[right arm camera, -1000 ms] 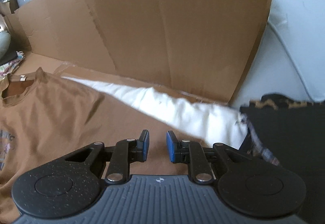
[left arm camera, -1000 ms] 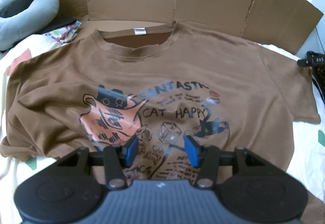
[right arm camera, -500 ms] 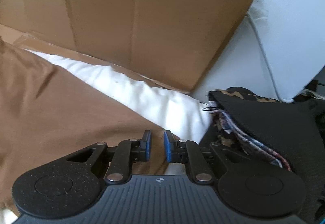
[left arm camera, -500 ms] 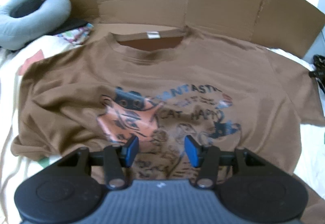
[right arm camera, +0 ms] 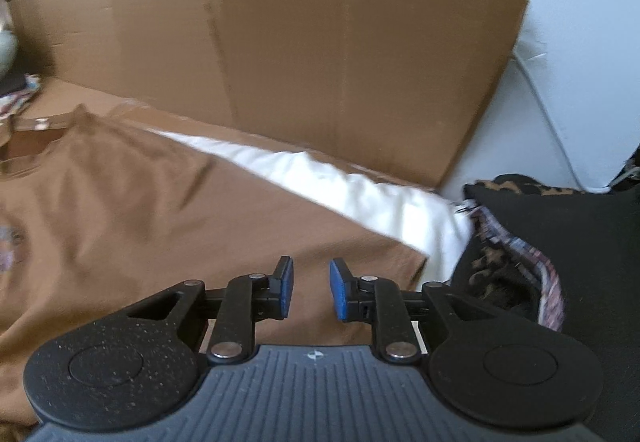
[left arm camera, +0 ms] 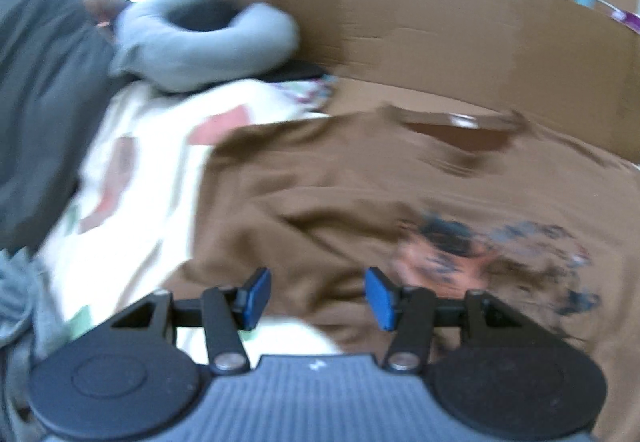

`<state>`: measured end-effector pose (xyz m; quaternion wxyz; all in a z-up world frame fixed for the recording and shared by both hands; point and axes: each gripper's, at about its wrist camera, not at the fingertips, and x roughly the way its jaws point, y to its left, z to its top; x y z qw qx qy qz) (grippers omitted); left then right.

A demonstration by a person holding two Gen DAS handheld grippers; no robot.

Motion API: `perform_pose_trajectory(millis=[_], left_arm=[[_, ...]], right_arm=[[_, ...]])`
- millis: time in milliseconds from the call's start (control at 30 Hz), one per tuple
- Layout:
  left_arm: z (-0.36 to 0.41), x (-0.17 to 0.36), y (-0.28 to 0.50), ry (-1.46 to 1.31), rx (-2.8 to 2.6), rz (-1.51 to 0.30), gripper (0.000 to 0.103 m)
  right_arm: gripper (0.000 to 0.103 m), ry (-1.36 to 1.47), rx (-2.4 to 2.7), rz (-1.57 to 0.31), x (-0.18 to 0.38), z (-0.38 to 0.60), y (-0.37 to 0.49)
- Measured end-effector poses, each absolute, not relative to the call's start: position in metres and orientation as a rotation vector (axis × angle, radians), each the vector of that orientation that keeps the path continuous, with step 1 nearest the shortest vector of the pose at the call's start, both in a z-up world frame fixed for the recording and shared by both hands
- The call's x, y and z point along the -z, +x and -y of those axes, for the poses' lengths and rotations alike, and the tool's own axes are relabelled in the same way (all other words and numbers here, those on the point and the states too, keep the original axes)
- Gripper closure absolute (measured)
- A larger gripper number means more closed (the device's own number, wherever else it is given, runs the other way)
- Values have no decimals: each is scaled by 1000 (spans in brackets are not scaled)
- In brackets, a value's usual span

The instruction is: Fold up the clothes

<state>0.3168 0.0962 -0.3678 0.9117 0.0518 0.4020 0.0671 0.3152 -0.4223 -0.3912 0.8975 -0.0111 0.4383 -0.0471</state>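
Left tongs (left arm camera: 316, 294) swung leftward, one T-shirt (left arm camera: 360, 201)

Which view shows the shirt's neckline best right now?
The left wrist view: the whole neckline of the shirt shows, though blurred. The right wrist view catches only part of it at the left edge.

The left tongs (left arm camera: 316, 296) stand with their blue pads well apart and nothing between them, poised over the near left edge of the brown T-shirt (left arm camera: 340, 201). The shirt lies spread on a patterned bedsheet (left arm camera: 136, 177), its blurred cat print (left arm camera: 492, 258) at 3 o'clock and its neckline at 1 o'clock. Cardboard (left arm camera: 460, 41) stands behind it; a grey neck pillow (left arm camera: 200, 41) rests at 11 o'clock.
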Motion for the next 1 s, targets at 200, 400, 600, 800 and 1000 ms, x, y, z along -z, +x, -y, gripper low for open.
perform_pose_trajectory(millis=[200,400,600,800,1000], left_arm=[[-148,370,316,75,-311,-799,48],[-188,381,323,-10,-401,-803,48],[-197,399,333,-57,-365,-821,48],[-196,419,339,-91,-345,-879,52],[-194,413,336,-127,-320,-840,94]], right_arm=[[76,-21,29,-921,389,408,300],[76,-44,-34,-930,387,391,287],[76,-61,-117,-933,387,368,280],[73,-80,-201,-929,387,345,273],[73,-69,-243,-945,391,336,268]])
